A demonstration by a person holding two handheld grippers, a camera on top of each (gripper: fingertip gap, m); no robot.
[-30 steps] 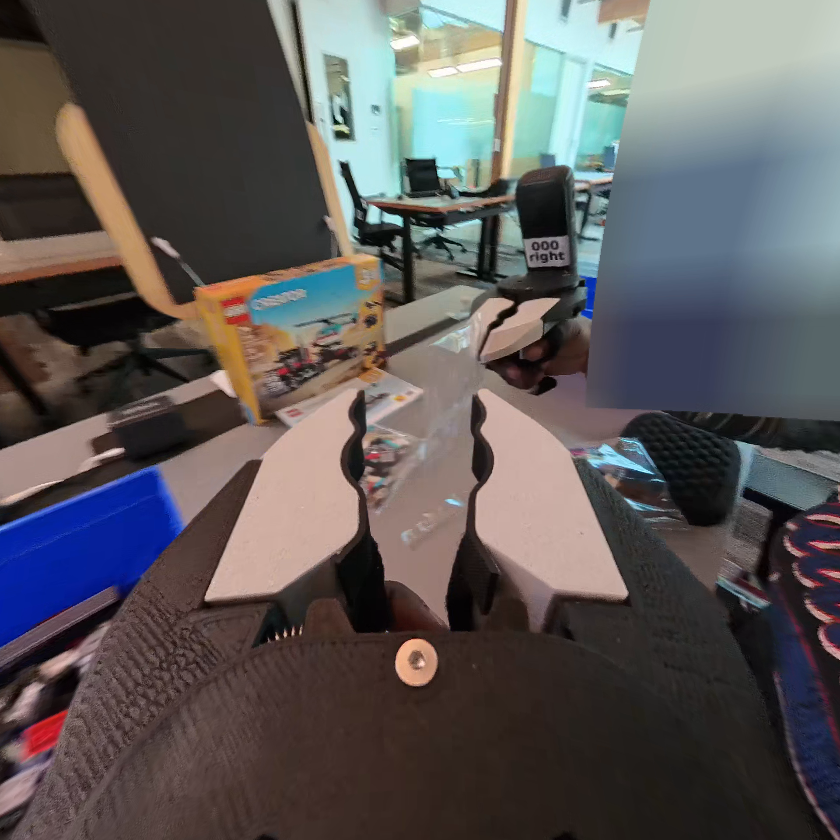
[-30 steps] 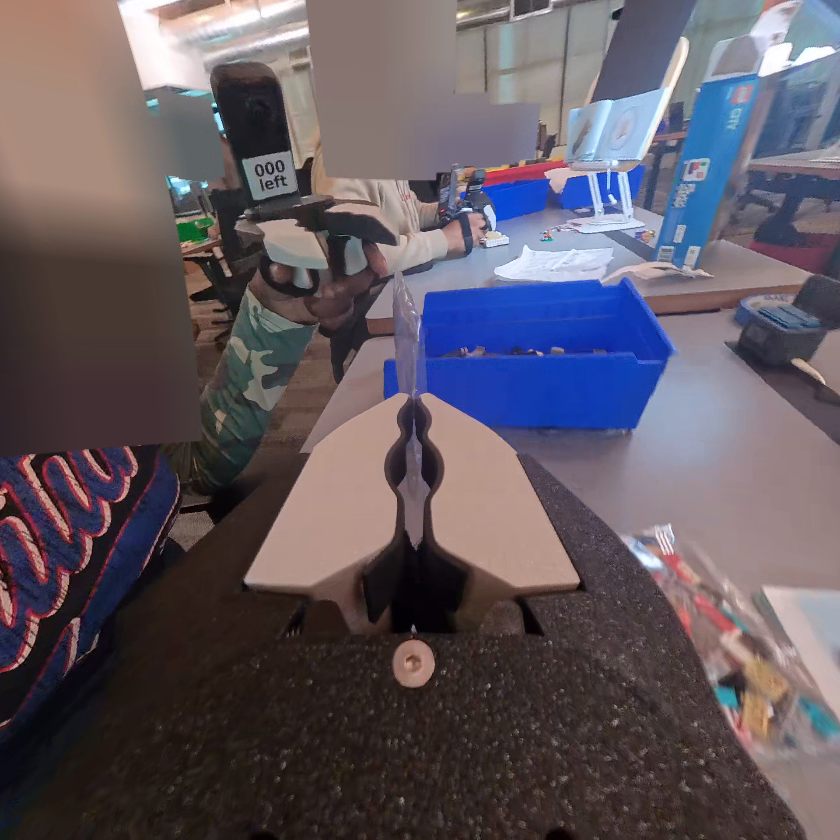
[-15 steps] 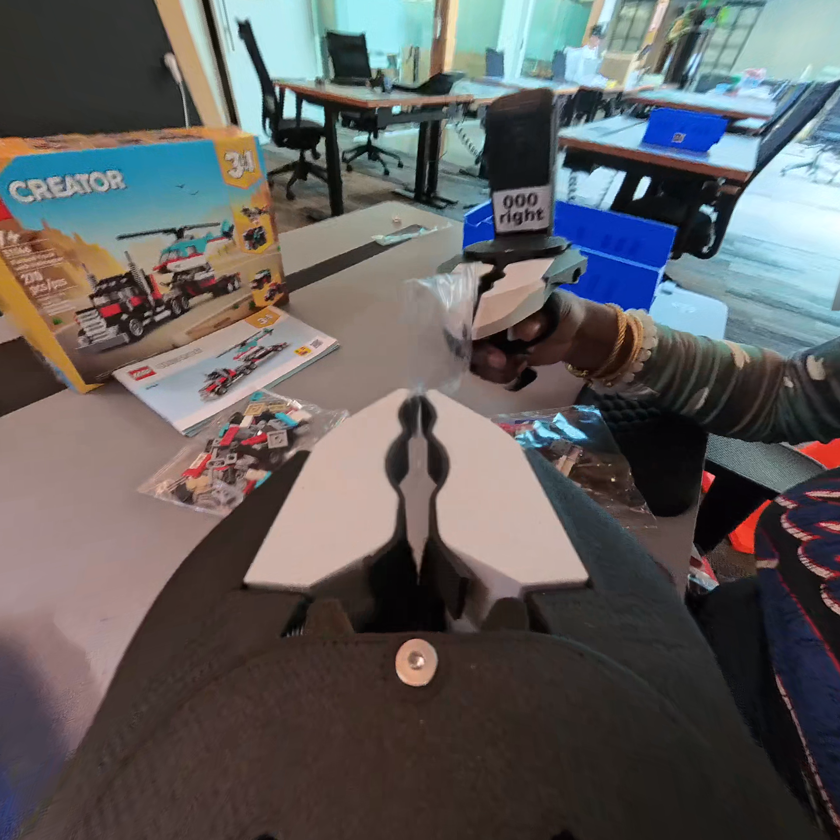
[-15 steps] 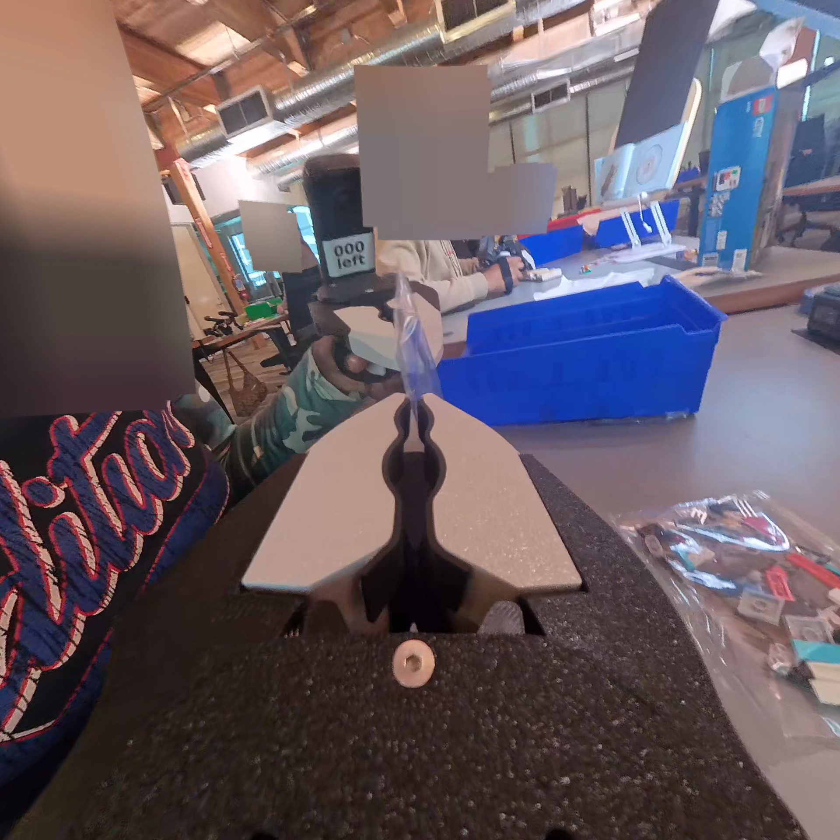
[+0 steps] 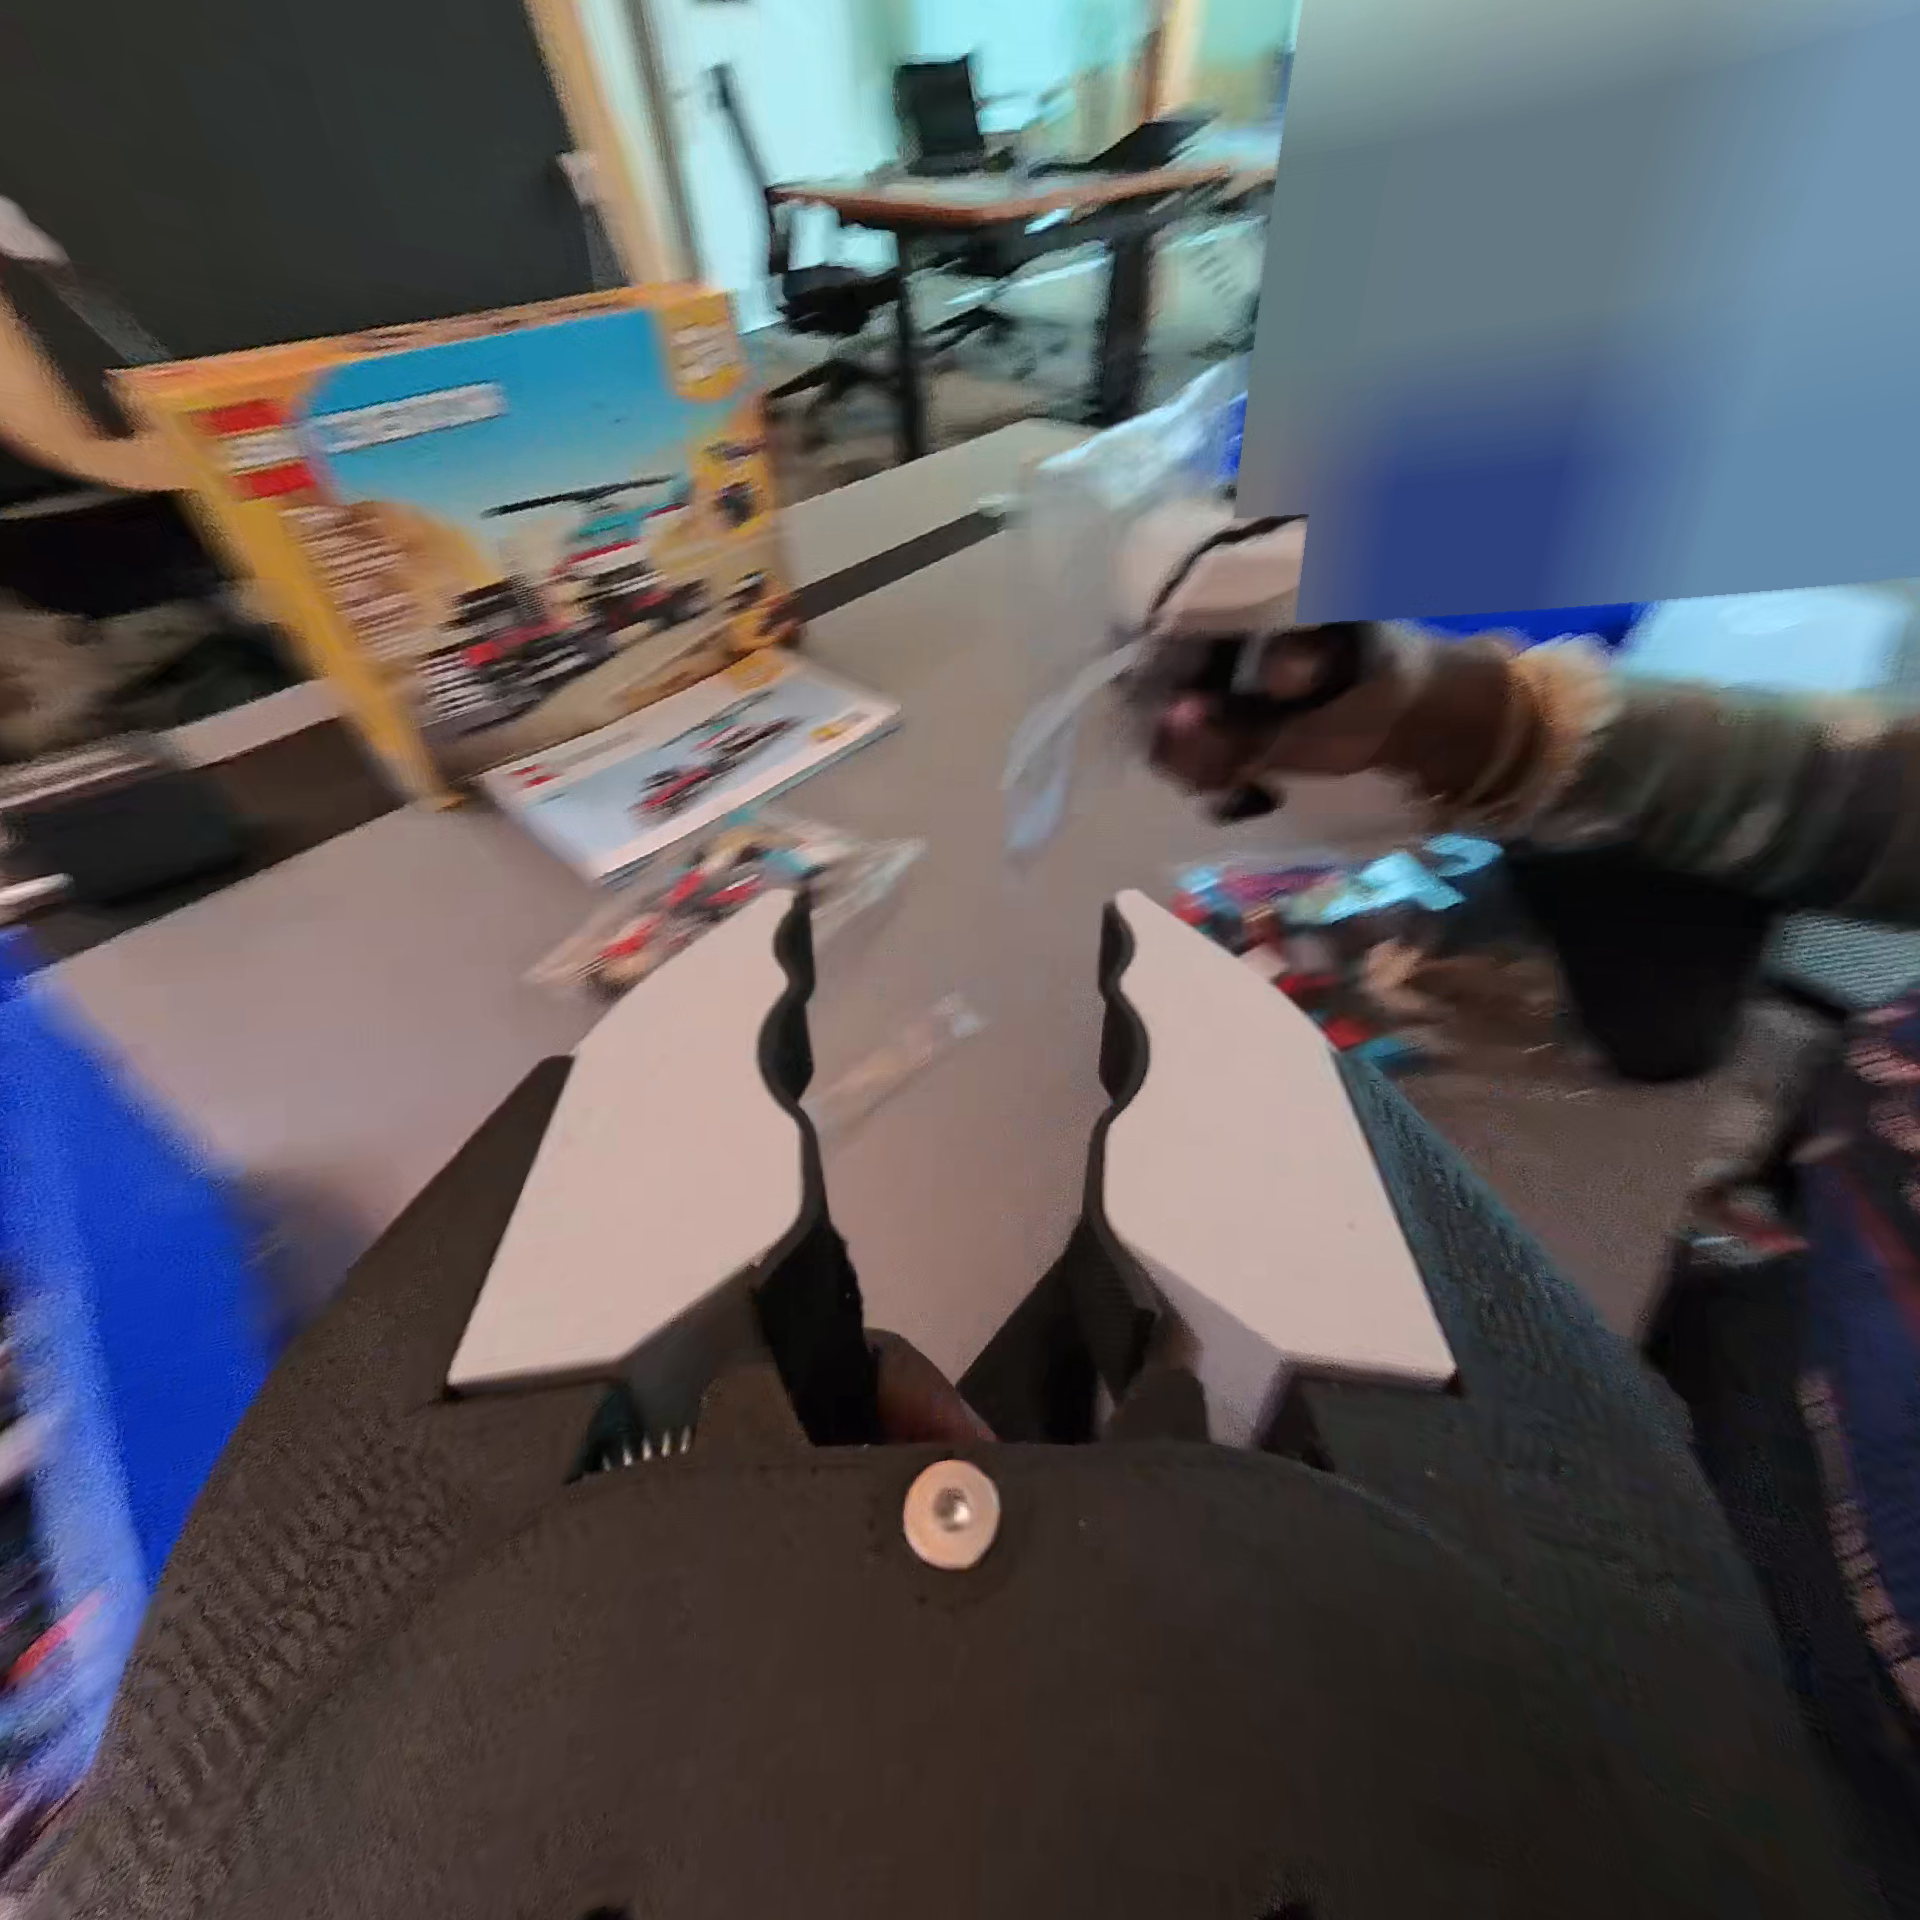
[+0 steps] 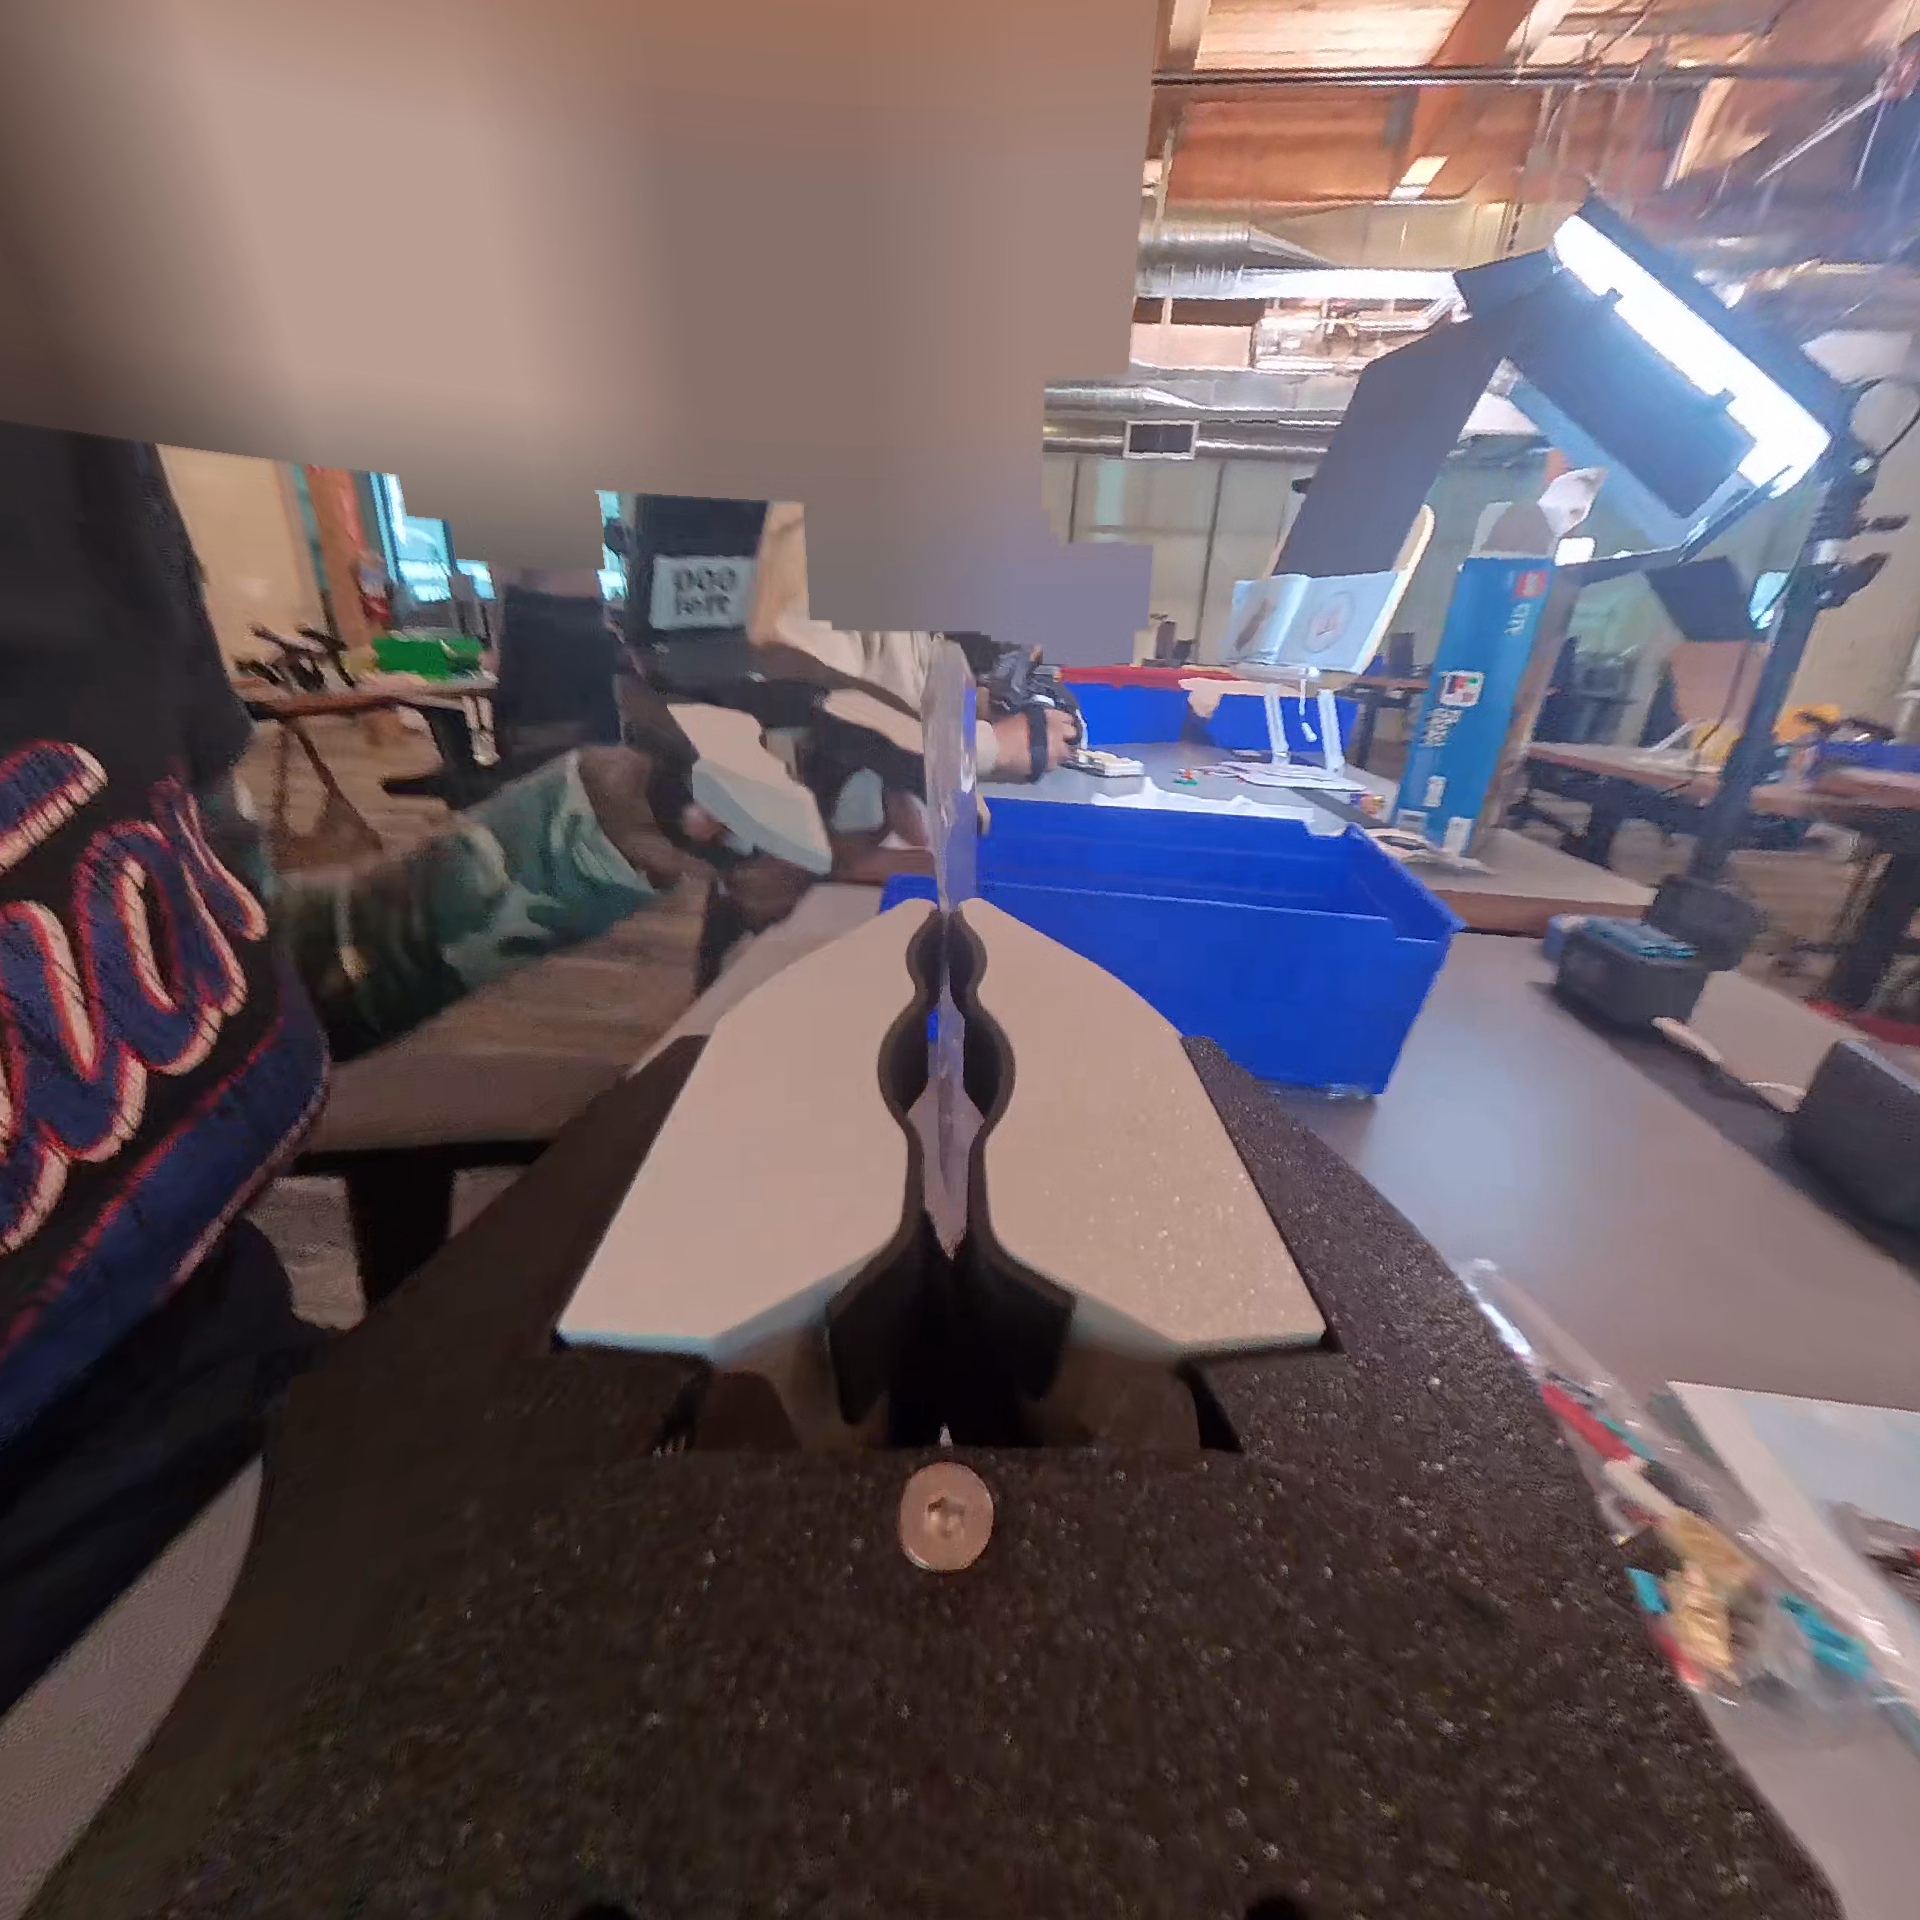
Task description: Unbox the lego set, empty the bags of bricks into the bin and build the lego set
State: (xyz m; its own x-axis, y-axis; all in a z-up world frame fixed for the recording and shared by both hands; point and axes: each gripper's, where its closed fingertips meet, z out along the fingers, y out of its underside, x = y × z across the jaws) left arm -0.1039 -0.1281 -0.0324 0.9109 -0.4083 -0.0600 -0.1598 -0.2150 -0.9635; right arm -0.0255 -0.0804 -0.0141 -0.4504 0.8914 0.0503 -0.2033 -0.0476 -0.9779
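Clear plastic, an emptied bag (image 6: 951,769), stood pinched between the closed fingers of the right gripper (image 6: 948,909) above the grey table (image 6: 1558,1122). The left gripper (image 5: 951,914) gaped wide, holding nothing. The blue bin (image 6: 1226,935) sat by the table's far edge.

Bright indoor light, heavy motion blur, wide-angle edge distortion, lamp panel (image 6: 1683,343) glare

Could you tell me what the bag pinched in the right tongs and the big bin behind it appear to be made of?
The bag looks like thin clear plastic film: see-through and glossy, standing up from the shut right tongs. The bin appears to be rigid moulded plastic, solid blue with a smooth, slightly shiny wall and a thick rim.
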